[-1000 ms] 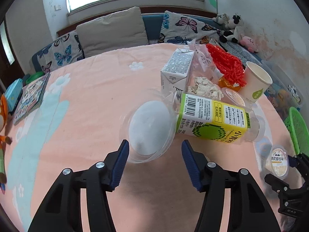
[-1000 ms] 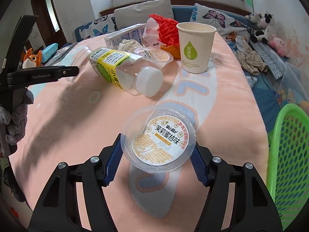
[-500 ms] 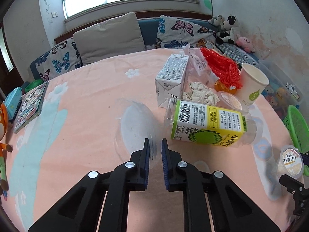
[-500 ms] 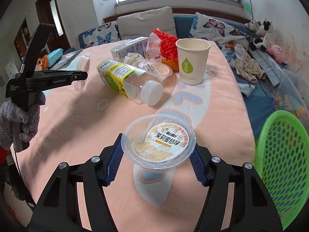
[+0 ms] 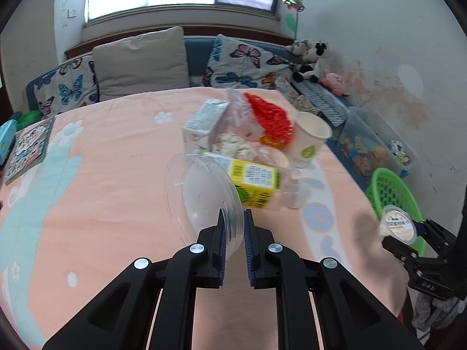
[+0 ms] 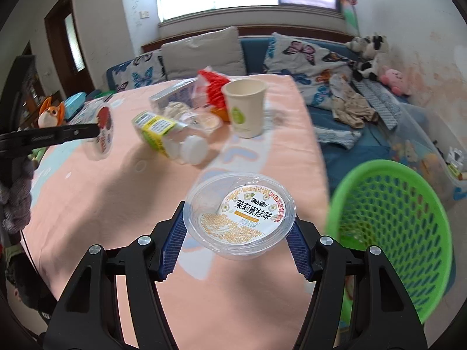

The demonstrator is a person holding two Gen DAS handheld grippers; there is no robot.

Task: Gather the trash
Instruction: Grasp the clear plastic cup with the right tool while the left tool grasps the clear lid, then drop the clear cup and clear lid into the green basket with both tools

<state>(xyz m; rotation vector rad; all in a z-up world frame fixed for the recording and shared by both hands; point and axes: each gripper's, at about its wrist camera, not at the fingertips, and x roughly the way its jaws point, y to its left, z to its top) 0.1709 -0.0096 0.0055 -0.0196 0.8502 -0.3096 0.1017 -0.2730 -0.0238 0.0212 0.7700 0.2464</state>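
Note:
My left gripper (image 5: 233,224) is shut on the rim of a clear plastic cup (image 5: 201,195), which hangs tilted above the pink tablecloth (image 5: 116,192). My right gripper (image 6: 238,221) is shut on a clear pudding cup (image 6: 240,213) with a printed lid, held above the table's right edge. A green mesh basket (image 6: 391,227) stands just right of it, below table level. In the left wrist view the pudding cup (image 5: 397,227) hangs in front of the basket (image 5: 388,186). The right wrist view shows the left gripper (image 6: 93,129) at far left with its cup (image 6: 103,134).
On the table lie a bottle with a yellow-green label (image 5: 254,180), a paper cup (image 5: 309,140), a milk carton (image 5: 201,125), crumpled tissue (image 5: 230,143) and a red-orange bag (image 5: 271,116). A book (image 5: 29,148) lies at the left edge. A sofa with cushions (image 5: 140,58) stands behind.
The left jaws shut on the clear cup's rim and lifted it off the table. The right gripper rose with the pudding cup and moved toward the green basket.

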